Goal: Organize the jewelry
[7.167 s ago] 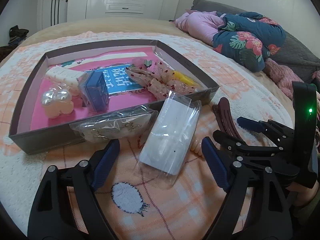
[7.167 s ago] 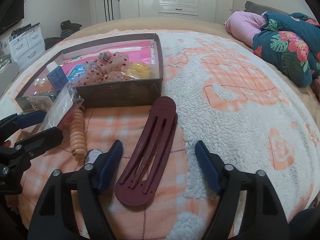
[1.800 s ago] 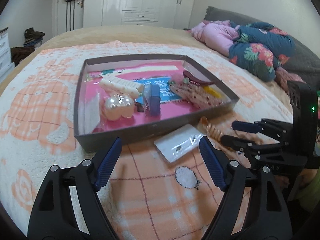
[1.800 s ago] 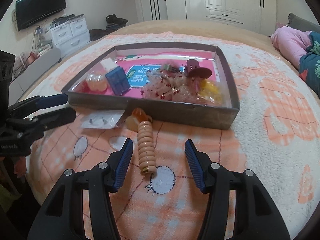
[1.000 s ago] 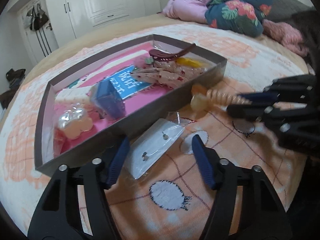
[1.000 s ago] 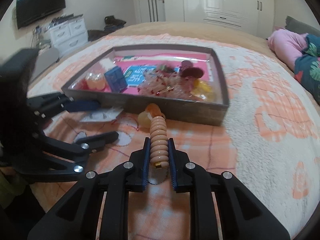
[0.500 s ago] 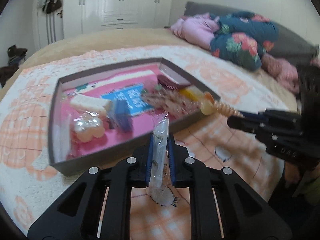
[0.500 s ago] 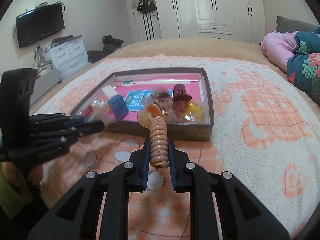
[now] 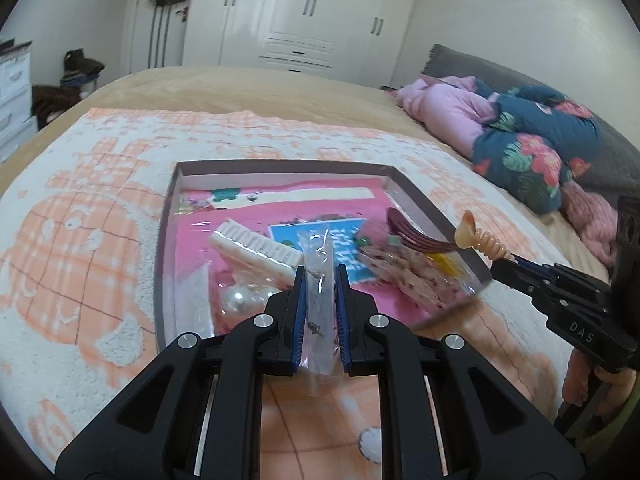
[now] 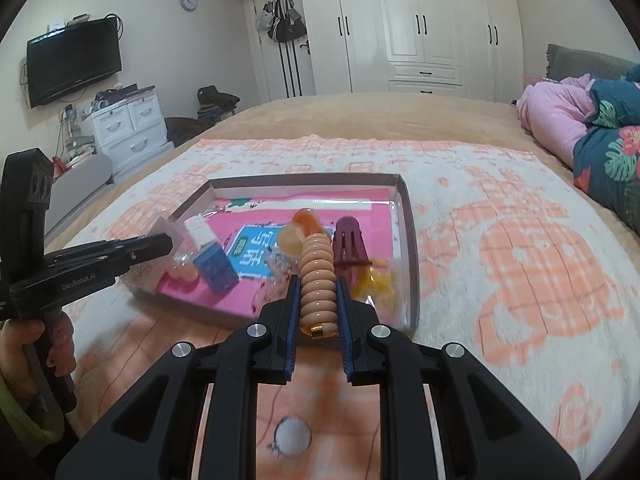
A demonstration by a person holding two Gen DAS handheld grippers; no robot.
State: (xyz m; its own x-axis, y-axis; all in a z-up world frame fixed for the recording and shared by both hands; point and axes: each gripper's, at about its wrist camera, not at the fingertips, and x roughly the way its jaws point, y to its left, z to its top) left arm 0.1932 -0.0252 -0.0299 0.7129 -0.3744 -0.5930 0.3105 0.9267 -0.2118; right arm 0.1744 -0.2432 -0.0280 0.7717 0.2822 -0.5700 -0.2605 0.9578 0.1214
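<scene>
A grey tray with a pink floor (image 9: 170,216) (image 10: 408,216) lies on the bed blanket. It holds a maroon hair clip (image 9: 416,236) (image 10: 351,246), a blue box (image 10: 216,268), a white comb (image 9: 256,246), a pearl piece (image 9: 240,300) and sequinned packets (image 9: 412,276). My left gripper (image 9: 319,276) is shut on a clear plastic packet of earrings (image 9: 318,280), held above the tray's near edge. My right gripper (image 10: 317,284) is shut on a peach spiral hair tie (image 10: 316,276) (image 9: 480,240), held above the tray's near right corner.
The white and orange checked blanket (image 10: 520,264) covers the bed around the tray. Pink and floral bedding (image 9: 520,140) is piled at the far right. White wardrobes (image 10: 420,24), a drawer unit (image 10: 128,128) and a wall TV (image 10: 74,66) stand beyond the bed.
Both grippers have moved forward with their loads, and the tray now sits closer under them. The right gripper's hair tie now hangs over the tray's corner.
</scene>
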